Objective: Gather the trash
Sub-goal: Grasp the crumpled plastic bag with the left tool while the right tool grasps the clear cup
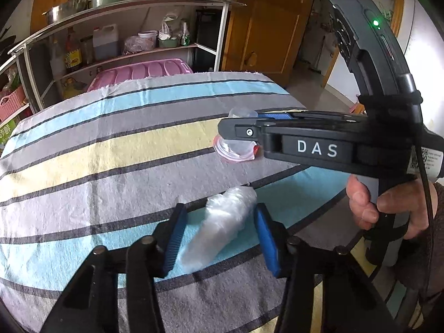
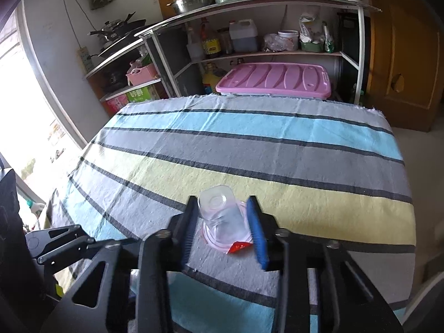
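A crumpled piece of clear plastic wrap lies on the striped tablecloth between the pads of my left gripper, which is open around it. A clear plastic cup with a pink rim and a red torn label sits upside down between the pads of my right gripper. The pads stand at its sides, and I cannot tell if they press it. In the left wrist view the right gripper reaches in from the right over the same cup.
A metal shelf rack with bottles, bowls and a pink-lidded bin stands behind the table. A wooden door is at the right. The tablecloth's far edge and right edge drop off to the floor.
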`<state>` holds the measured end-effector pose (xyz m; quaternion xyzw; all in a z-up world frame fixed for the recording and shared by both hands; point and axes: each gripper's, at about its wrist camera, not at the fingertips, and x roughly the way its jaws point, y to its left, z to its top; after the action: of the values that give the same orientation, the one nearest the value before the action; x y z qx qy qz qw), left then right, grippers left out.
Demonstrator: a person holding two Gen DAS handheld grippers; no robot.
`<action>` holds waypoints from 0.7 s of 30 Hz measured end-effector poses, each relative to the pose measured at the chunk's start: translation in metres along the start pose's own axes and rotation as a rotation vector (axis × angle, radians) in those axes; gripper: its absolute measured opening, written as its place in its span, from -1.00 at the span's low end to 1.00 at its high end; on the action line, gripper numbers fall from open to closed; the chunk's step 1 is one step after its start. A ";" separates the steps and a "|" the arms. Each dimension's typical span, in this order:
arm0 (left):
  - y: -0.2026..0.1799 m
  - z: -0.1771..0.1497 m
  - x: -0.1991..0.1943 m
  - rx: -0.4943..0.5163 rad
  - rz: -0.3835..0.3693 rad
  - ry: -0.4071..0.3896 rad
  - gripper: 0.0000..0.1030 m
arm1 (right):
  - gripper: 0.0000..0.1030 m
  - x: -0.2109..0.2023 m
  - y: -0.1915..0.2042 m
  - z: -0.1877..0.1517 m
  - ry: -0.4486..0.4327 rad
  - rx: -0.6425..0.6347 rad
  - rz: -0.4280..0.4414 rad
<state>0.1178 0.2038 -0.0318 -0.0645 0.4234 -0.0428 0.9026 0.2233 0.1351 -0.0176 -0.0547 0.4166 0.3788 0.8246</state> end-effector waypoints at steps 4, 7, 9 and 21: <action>-0.001 0.001 0.001 0.006 0.012 0.000 -0.33 | -0.40 -0.002 0.001 -0.001 -0.003 -0.006 0.000; -0.001 0.000 0.000 0.006 0.017 0.000 -0.39 | -0.41 -0.005 0.001 -0.002 -0.016 -0.010 -0.010; -0.002 0.000 0.000 0.009 0.020 0.001 -0.40 | -0.41 -0.007 0.001 -0.002 -0.019 -0.006 -0.009; -0.012 0.001 -0.021 0.023 0.060 -0.031 -0.40 | -0.42 -0.043 -0.001 -0.010 -0.079 0.026 -0.019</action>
<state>0.1053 0.1947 -0.0135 -0.0423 0.4107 -0.0197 0.9106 0.2015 0.1057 0.0065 -0.0329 0.3882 0.3671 0.8447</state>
